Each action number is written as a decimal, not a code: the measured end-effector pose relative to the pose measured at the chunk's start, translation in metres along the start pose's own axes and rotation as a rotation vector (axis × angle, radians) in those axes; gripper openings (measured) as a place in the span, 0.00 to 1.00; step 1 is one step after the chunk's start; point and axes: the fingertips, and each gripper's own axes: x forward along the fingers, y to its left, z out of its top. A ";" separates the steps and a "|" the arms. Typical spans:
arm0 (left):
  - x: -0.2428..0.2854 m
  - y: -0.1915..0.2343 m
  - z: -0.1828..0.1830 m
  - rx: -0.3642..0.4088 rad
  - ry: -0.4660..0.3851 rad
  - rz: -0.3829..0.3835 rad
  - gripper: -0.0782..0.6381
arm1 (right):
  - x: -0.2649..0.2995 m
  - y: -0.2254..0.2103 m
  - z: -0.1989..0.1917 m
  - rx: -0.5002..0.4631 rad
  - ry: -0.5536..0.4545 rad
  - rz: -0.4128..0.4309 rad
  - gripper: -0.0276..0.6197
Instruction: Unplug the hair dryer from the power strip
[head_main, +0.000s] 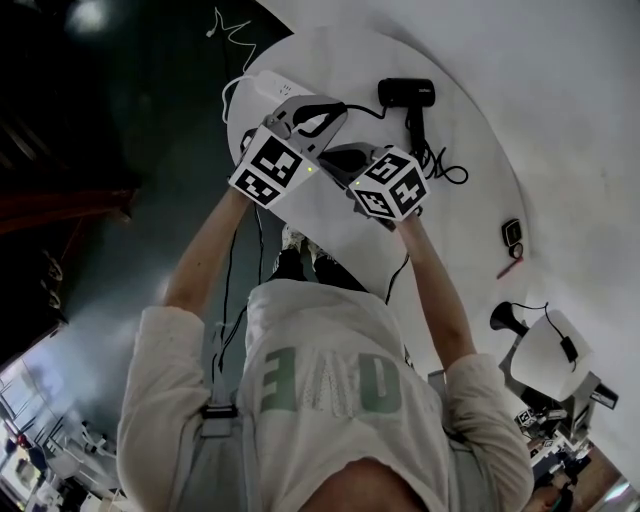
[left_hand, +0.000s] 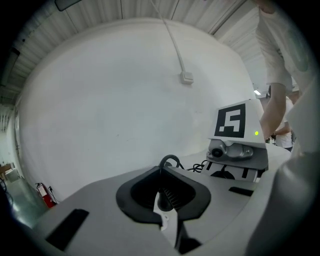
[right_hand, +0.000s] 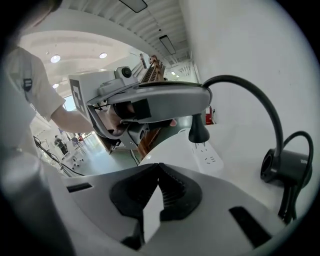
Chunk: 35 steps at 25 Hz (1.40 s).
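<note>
Right, looking steeply down on a round white table (head_main: 330, 60). Holding the left gripper (head_main: 325, 108) out over the far-left part of it, with jaws clamped hard on the black plug (right_hand: 198, 131) of the hair dryer (head_main: 405, 93). Checking the left gripper view: ribbed plug body pinched between the pads (left_hand: 136, 194), with a loop of black cord (right_hand: 235, 78) poking up just past the tips. Switching to the right gripper view: plug hanging straight down from those jaws, base right at the far end of the white power strip (right_hand: 207, 156). Cannot call it in or out of the socket from any angle. Following the cord now, up out of the plug, over in a high arch, down to the dryer. Finding the dryer lying on the tabletop, well apart from the strip, off to the right, with spare cord tangled beside its handle. Over to the right gripper (right_hand: 159, 166): tips shut together on nothing, held in the air just beside the left one and a little nearer the person. Seeing both marker cubes (head_main: 268, 165) close together in the head view, above two bare forearms (head_main: 205, 250) and a pale short-sleeved top (head_main: 320, 380).
</note>
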 end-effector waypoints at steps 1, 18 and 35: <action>0.000 0.000 0.001 -0.006 -0.005 0.005 0.14 | -0.001 0.000 0.002 -0.006 -0.006 -0.005 0.06; -0.027 0.009 0.059 -0.069 -0.089 0.181 0.15 | -0.052 0.007 0.081 -0.146 -0.195 -0.176 0.06; -0.081 0.016 0.097 -0.154 -0.156 0.398 0.16 | -0.173 0.046 0.155 -0.241 -0.694 -0.440 0.06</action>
